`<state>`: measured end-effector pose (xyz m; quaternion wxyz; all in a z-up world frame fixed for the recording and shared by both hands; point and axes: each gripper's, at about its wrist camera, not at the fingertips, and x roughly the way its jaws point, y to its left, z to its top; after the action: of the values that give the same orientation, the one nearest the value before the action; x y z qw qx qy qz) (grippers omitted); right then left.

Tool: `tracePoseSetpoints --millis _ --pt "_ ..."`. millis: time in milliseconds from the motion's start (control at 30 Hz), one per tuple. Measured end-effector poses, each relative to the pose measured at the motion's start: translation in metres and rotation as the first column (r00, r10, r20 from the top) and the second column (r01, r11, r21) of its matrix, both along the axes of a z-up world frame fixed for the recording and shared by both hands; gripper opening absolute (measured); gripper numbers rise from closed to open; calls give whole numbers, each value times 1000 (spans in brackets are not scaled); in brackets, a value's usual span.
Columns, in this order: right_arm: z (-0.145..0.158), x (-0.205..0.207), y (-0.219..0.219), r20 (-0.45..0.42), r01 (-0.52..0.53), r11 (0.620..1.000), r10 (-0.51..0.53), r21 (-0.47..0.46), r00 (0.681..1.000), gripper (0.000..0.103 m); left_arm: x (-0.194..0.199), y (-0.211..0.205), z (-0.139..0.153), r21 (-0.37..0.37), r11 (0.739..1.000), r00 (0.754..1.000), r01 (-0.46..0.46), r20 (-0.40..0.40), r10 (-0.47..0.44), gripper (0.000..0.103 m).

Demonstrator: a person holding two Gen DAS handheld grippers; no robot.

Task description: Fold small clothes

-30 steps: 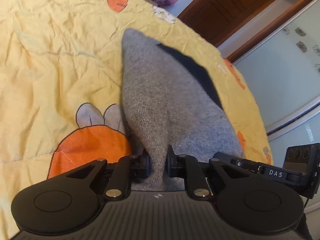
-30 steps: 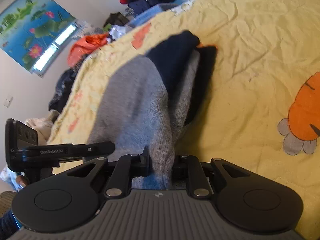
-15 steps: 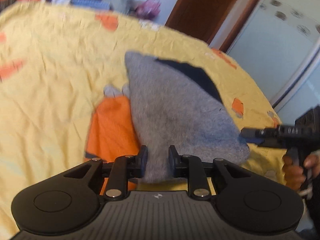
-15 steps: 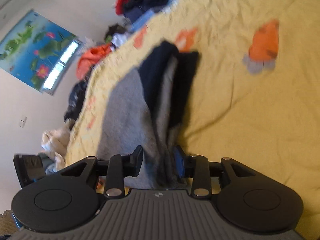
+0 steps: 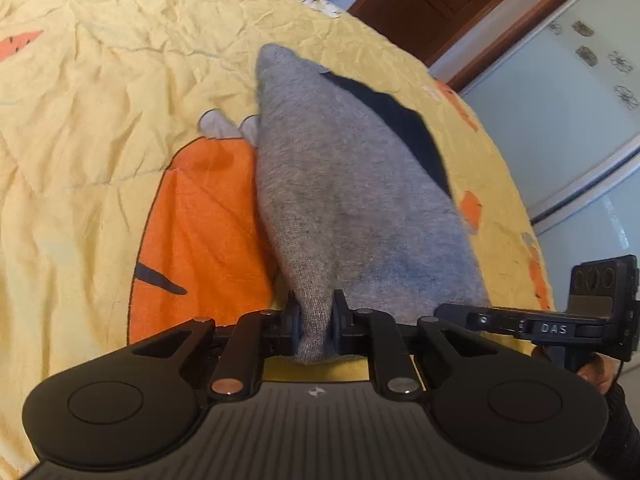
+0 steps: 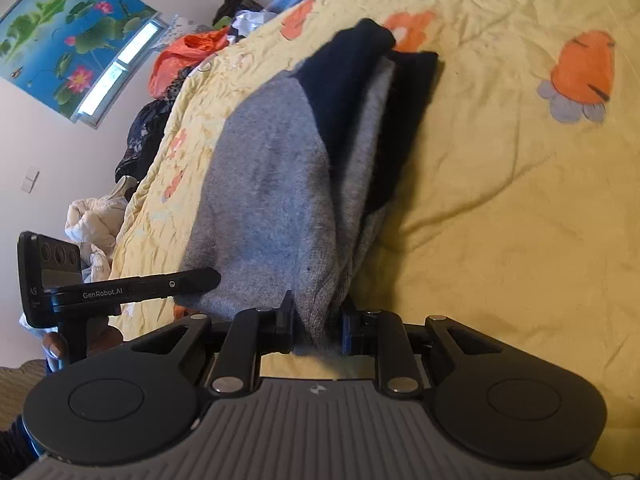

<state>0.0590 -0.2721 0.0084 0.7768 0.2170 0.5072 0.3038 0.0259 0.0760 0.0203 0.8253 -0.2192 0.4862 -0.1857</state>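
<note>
A grey knit garment (image 5: 340, 184) with navy parts (image 6: 352, 80) lies folded on the yellow bedspread (image 5: 100, 100). My left gripper (image 5: 316, 312) has the garment's near left corner between its pads, and its jaws are closing on the fabric. My right gripper (image 6: 318, 312) pinches the near right corner, where grey and navy layers are stacked, and its jaws are closing too. Each gripper shows in the other's view: the right gripper (image 5: 560, 326) at the far right, the left gripper (image 6: 120, 290) at the left with a hand under it.
The bedspread (image 6: 500, 200) carries orange prints (image 5: 200, 220). A wooden door (image 5: 440, 0) and a pale cupboard (image 5: 580, 100) stand beyond the bed's right edge. Piled clothes (image 6: 180, 52) and a lotus picture (image 6: 68, 40) lie past the far left edge.
Both grippers widened half a second ago and have narrowed again on the garment's near corners. The garment has shifted across the bedspread, so the orange print beside it has changed place.
</note>
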Motion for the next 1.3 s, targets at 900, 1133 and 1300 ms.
tracePoseSetpoints --millis 900,1133,1300 --pt "9 140 46 188 147 959 -102 -243 977 20 39 -128 -4 534 843 919 -63 361 -160 88" --pt "24 127 58 294 217 899 -105 -380 950 71 26 -117 12 502 860 922 -85 367 -123 88" --pt "60 58 43 479 323 929 -202 -184 854 73 -17 -111 18 511 856 893 -78 418 -168 88"
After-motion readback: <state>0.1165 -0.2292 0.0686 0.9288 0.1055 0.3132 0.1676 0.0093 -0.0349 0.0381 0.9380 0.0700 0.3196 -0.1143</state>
